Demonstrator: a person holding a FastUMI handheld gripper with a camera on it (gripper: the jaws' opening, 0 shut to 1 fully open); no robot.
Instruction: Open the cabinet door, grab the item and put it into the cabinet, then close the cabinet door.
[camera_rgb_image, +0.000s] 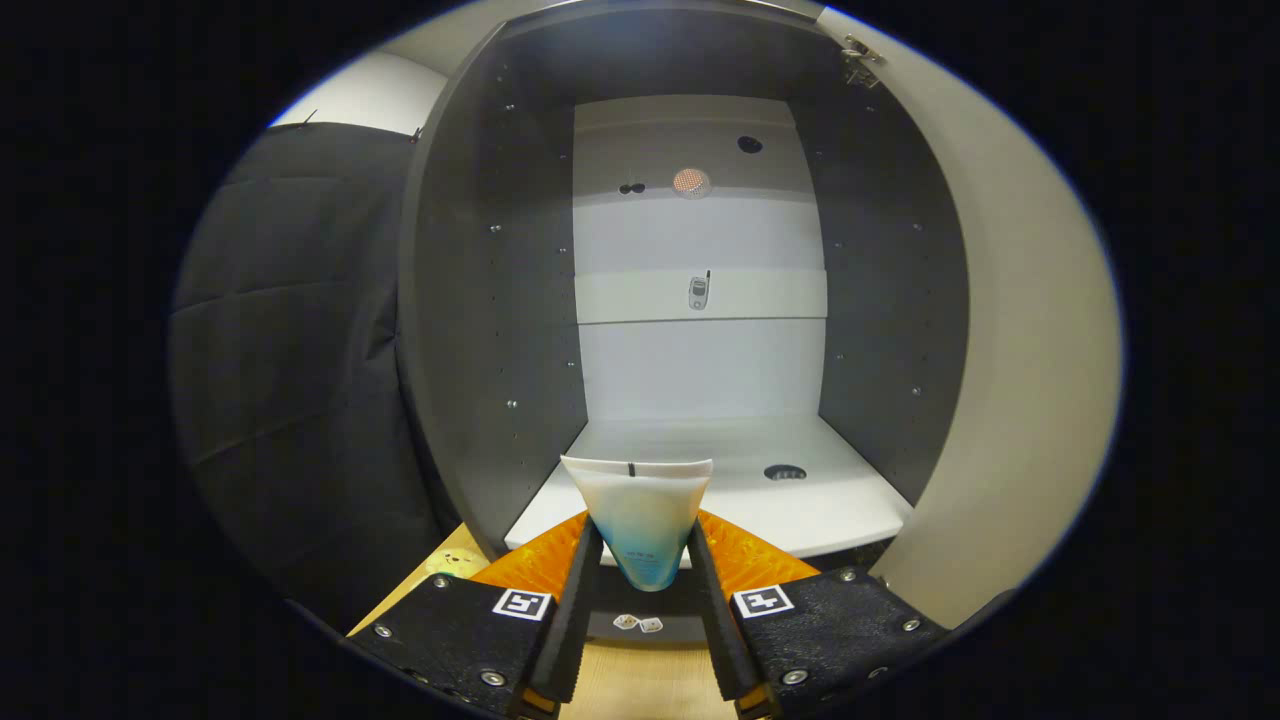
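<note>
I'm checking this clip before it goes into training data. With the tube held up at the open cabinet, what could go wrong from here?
1. The white-and-blue squeeze tube is pinched low between the gripper fingers, its wide crimped end up, so it may tip over once released.
2. The round hole in the white bottom shelf could catch the tube.
3. The open cream door stands close beside the gripper; a sideways pull-out might hit it.

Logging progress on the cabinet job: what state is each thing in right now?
Dark-sided cabinet with white shelf: open, shelf bare.
Pale cabinet door: swung open, to the right.
White-and-blue squeeze tube: held, flat end toward the cabinet.
Gripper: jaws shut on the tube, just before the shelf.
</note>
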